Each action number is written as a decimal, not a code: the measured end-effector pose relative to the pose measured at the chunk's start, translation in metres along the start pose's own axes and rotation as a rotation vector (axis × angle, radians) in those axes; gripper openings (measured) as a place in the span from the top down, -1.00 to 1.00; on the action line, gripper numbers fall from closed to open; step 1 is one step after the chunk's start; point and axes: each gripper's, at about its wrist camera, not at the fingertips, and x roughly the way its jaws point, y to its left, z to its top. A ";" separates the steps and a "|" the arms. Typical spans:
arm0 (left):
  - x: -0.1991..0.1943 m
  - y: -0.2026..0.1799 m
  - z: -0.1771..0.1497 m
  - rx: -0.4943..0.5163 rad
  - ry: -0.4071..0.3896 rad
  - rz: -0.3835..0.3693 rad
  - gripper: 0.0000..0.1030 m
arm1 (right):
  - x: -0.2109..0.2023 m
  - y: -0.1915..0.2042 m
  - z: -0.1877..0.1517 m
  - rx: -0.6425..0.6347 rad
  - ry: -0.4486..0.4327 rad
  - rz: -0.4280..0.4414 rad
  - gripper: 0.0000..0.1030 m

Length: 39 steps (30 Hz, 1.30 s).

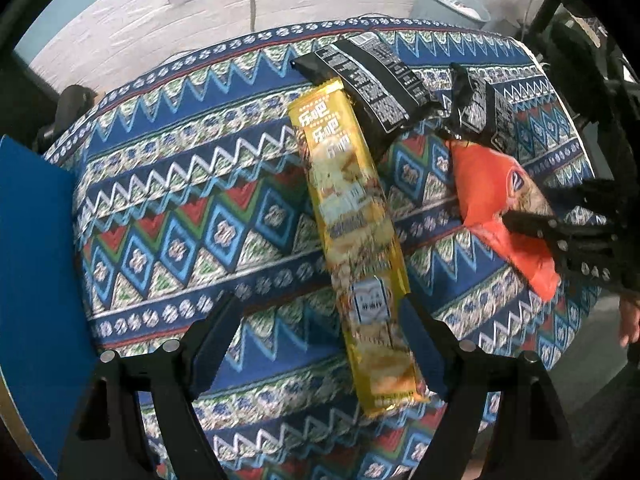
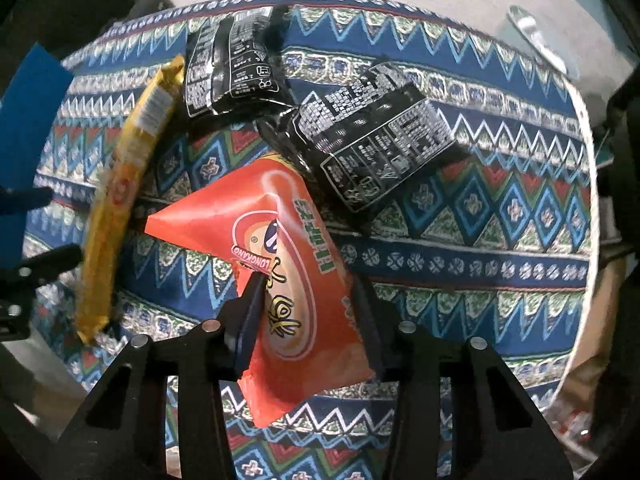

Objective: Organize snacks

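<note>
The sorting looks barely begun: all four snacks lie loose together on the patterned table (image 1: 168,216), none set apart. The right gripper (image 2: 308,304) pinches the orange packet (image 2: 280,248) in its jaws, while the left gripper (image 1: 320,320) hangs with jaws spread around the near end of the long yellow packet (image 1: 352,220). Two black packets (image 2: 376,140) lie untouched behind.
</note>
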 end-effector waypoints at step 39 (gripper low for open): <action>0.067 -0.020 0.046 0.060 -0.010 0.048 0.39 | 0.016 0.094 -0.005 -0.194 -0.008 0.026 0.30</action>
